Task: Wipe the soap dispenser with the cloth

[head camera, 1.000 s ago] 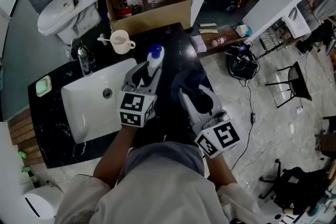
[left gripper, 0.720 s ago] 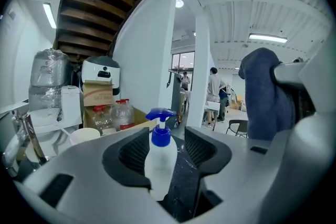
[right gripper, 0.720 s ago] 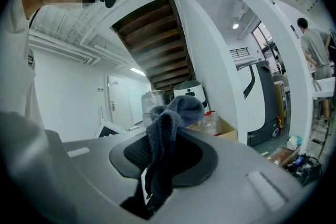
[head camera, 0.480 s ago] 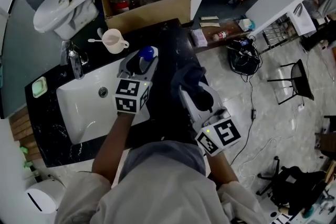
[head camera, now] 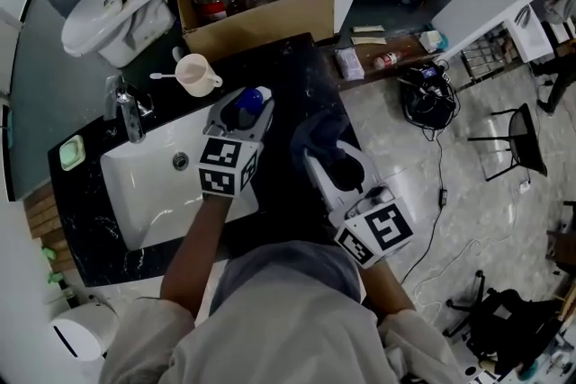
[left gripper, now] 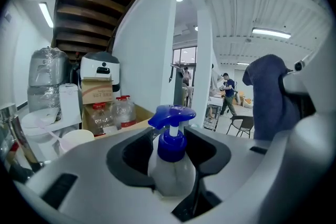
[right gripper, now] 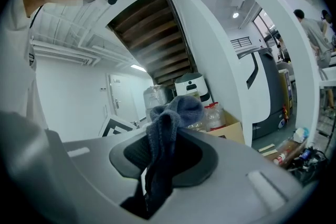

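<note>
The dispenser (head camera: 253, 98) stands upright on the counter (head camera: 290, 72), just beside the right rim of the sink (head camera: 148, 193) and toward the counter's back edge. The left gripper (head camera: 243, 114) reaches over the sink rim with a jaw on either side of the bottle, likely to steady it so it does not slide or tip under the wiping. Its jaws have just been spreading wide and then closing a little, with the bottle between them. They sit near its sides, but I see no pad pressing on it yet.

The right gripper (right gripper: 163, 165) waits to the right, over the counter's right edge. Its jaws are pinched on the blue cloth (right gripper: 167, 123), which bunches above them, so a loose fold is ready to meet the bottle. Cloth and dispenser are near but apart, so wiping has not begun.
</note>
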`<control>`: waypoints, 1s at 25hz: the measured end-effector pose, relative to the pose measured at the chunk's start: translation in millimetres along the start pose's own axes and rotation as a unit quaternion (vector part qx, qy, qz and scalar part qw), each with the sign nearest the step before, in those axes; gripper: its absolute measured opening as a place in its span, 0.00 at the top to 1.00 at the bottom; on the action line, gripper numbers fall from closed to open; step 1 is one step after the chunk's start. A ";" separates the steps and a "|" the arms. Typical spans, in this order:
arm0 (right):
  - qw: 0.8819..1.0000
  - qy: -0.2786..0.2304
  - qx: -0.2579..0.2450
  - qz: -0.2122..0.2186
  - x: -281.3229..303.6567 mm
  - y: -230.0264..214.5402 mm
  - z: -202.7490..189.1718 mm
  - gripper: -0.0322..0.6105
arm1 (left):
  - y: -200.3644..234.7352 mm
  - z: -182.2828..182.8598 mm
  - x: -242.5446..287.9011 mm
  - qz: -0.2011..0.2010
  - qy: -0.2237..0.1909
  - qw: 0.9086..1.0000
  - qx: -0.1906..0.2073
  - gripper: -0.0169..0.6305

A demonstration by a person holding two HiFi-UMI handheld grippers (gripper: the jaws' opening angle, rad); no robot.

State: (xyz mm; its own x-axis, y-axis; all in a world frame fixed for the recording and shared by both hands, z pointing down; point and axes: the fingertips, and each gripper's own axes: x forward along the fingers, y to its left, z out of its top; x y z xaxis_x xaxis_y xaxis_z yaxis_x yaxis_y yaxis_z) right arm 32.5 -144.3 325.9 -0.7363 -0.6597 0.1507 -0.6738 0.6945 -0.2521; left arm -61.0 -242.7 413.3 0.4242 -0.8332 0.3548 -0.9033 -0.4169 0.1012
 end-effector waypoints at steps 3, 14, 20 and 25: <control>1.000 0.001 0.000 0.003 3.2 -1.1 -1.3 0.83 | 3.1 0.7 0.4 0.001 -0.004 1.000 0.000 0.70; 1.000 0.004 0.006 0.005 9.7 7.7 -8.5 0.83 | 19.8 1.2 -16.8 0.001 -0.035 0.997 -0.064 0.75; 1.000 -0.004 0.006 0.015 19.6 21.0 -7.2 0.83 | 11.6 15.2 -42.0 -0.018 -0.064 0.994 -0.085 0.75; 0.999 -0.013 -0.003 0.031 31.2 36.3 -0.4 0.83 | -4.9 25.2 -65.7 -0.041 -0.077 0.992 -0.087 0.75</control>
State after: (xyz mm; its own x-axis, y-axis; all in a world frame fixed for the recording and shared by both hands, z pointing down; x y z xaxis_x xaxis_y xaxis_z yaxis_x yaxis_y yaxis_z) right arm -15.0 -139.6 321.9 -0.7742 -0.6234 0.1095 -0.6282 0.7355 -0.2540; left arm -82.8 -195.0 366.1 0.4888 -0.8504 0.1947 -0.8573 -0.4269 0.2877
